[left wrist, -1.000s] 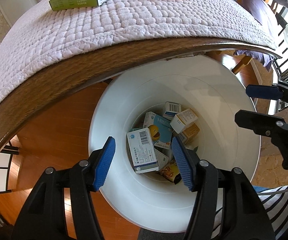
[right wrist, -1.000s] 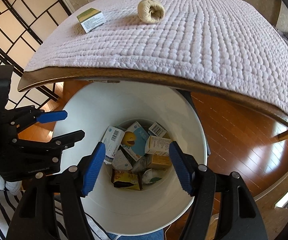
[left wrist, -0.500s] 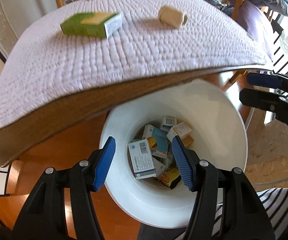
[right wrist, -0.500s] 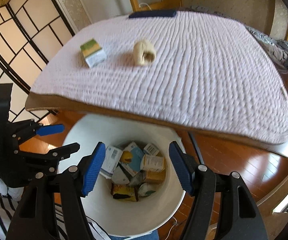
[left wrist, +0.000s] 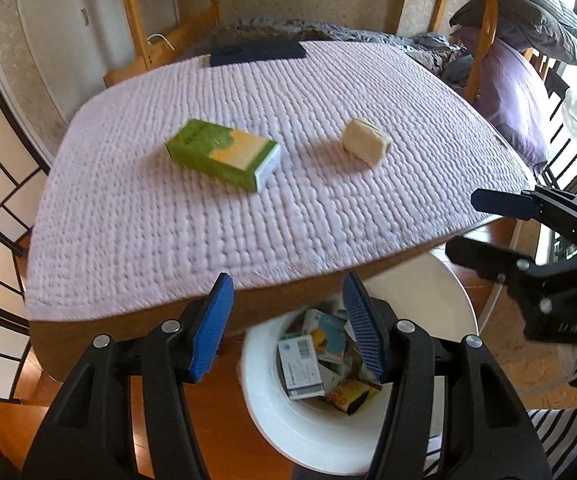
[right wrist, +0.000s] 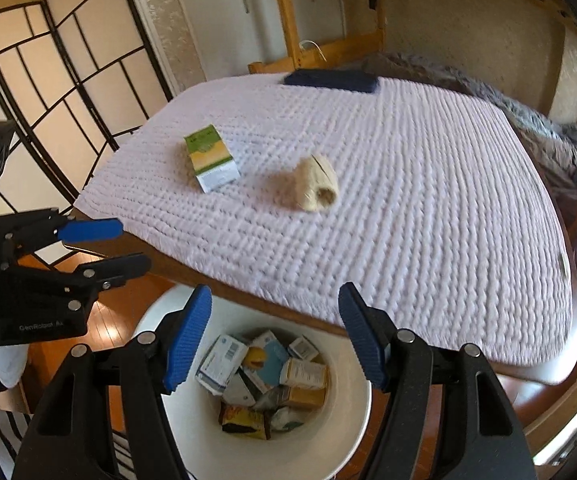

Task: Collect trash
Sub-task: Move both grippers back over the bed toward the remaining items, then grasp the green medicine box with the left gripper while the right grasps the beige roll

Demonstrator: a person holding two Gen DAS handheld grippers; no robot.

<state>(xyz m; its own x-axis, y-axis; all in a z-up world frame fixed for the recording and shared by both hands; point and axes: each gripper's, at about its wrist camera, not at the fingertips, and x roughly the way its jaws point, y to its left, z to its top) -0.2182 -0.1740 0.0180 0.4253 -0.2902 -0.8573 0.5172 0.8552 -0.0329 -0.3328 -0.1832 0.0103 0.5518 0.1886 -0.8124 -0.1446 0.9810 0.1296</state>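
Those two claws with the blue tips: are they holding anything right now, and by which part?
No. The left claw and the right claw are both open and empty, above the white bin of boxes.

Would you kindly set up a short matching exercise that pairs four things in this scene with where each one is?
Things:
1. green and yellow box
2. beige roll
3. dark blue flat item
4. small cartons

Places:
A. far edge of the quilted cover
B. inside the white bin
C. on the cover, left of the roll
D. on the cover, right of the box

Pairs: 1-C, 2-D, 3-A, 4-B
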